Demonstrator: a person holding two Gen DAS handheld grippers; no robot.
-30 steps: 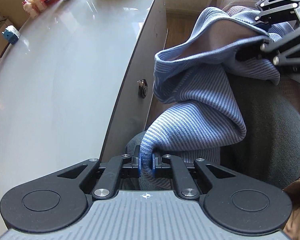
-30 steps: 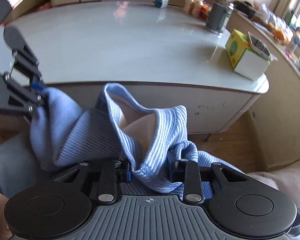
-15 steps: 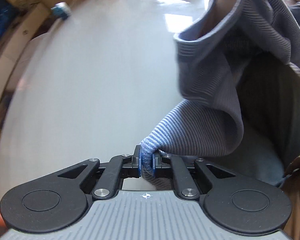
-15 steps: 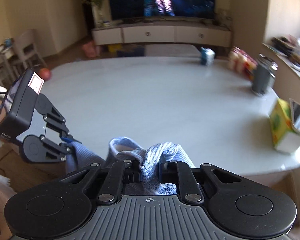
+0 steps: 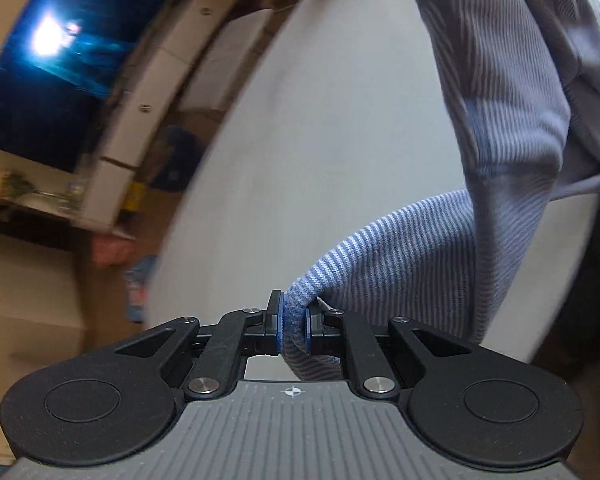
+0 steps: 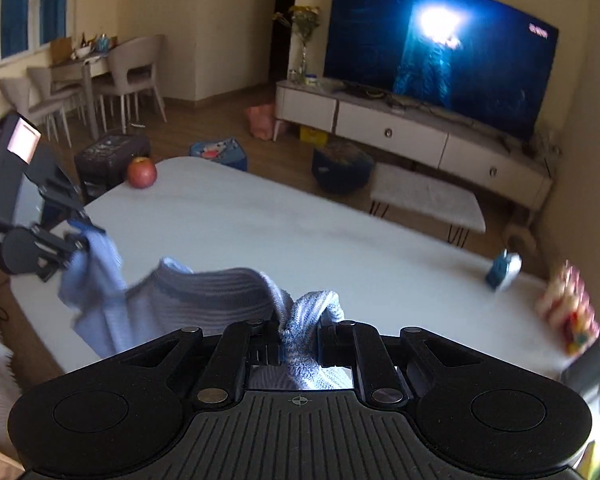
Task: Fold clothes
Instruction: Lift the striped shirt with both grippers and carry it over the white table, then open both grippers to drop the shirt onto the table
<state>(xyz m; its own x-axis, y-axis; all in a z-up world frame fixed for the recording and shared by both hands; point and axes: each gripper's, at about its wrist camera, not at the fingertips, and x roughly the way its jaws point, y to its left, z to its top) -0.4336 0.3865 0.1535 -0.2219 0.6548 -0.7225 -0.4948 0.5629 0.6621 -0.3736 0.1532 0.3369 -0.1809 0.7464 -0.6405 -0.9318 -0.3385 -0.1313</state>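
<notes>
Clamped in the right hand-held gripper (image 6: pixel 299 340), the blue striped garment (image 6: pixel 204 292) sags leftward to the left hand-held gripper (image 6: pixel 78 240), also pinching it; its long axis spans both, above the white desk (image 6: pixel 300 232) ahead.

White table (image 6: pixel 300 240) bearing apple (image 6: pixel 142 172), perhaps bottles (image 6: pixel 572 312).

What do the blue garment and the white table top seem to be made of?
Blue garment: looks like a soft ribbed knit, perhaps cotton; fine blue and white ribs show, and it drapes and bunches between the pads of the left gripper and the right gripper. Table top: a hard, smooth white slab, maybe lacquered or stone-like; its finish is hard to judge through the blur.
</notes>
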